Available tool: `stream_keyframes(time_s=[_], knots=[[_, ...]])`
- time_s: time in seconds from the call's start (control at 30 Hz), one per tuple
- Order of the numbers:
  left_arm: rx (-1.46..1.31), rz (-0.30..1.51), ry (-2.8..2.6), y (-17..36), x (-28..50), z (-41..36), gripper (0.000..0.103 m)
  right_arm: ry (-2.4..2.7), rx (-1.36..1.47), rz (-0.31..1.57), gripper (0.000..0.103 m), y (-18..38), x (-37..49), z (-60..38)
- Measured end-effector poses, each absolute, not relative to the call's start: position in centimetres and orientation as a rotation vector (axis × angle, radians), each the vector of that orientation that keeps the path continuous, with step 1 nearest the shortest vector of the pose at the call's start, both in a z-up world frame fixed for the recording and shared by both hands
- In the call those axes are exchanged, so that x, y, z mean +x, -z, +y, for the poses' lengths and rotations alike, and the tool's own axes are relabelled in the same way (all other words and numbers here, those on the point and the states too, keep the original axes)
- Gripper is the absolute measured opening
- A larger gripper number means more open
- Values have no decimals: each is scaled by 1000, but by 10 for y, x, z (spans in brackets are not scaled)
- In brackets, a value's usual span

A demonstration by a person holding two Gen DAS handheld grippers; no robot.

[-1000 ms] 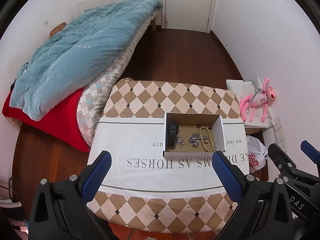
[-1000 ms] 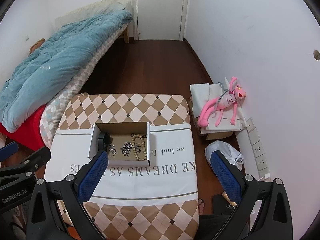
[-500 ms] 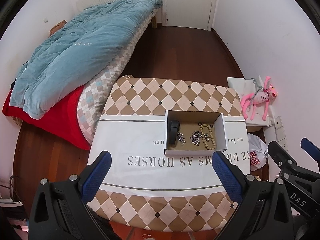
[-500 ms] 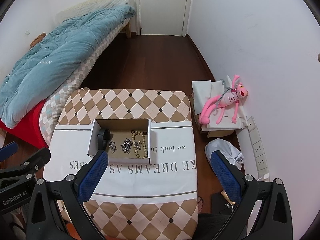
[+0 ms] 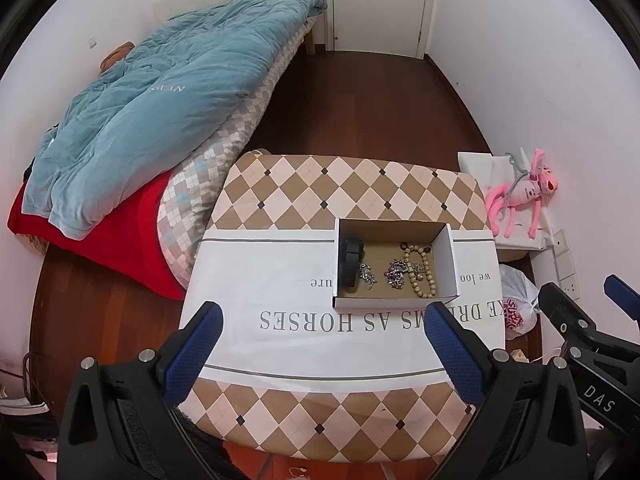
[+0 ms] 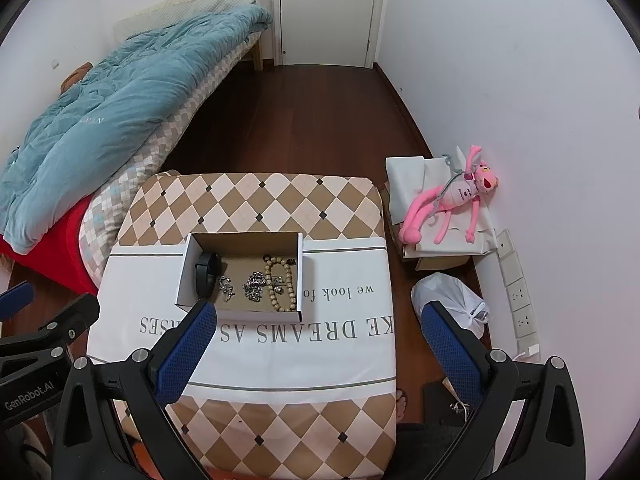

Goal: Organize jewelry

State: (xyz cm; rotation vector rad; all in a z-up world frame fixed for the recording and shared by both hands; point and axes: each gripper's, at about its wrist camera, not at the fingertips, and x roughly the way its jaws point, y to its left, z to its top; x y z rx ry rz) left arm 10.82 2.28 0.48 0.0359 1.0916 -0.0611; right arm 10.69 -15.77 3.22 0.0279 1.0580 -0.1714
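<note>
Since the frame 1 s earlier, both views had pulled back and up a little: the box (image 5: 394, 264) sat lower and smaller against the counter (image 5: 280, 184), and more of the far floor showed. Nothing in the box had shifted.

I held the left tool (image 5: 322, 332) spread wide and empty, high over the near edge of the counter. The right tool (image 6: 316, 330) was spread and empty too, its left finger overlapping the near corner of the box in its own view, though well above it.

All the jewelry lay inside the open box: a black band (image 5: 351, 262) at the left wall, 2 small silver clusters (image 5: 396, 274) in the middle, and a bead strand (image 5: 418, 270) looped at the right, touching or overlapping 1 cluster.

I judged the silver pieces light, limp and prone to snag on each other, so a pinch on a dense clump would serve better than on a loose link. The beads looked hard and round, likely to roll under the pads; I would take them across the strand at the loop's near end. The band seemed stiffest and easiest, gripped across its width.
</note>
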Motion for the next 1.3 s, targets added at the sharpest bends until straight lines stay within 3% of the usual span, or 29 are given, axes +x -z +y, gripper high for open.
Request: stream_keyframes(time_s=[1.3], knots=[[60, 1096, 69, 1, 106, 31, 103, 160, 16, 1080, 103, -28, 108, -157]])
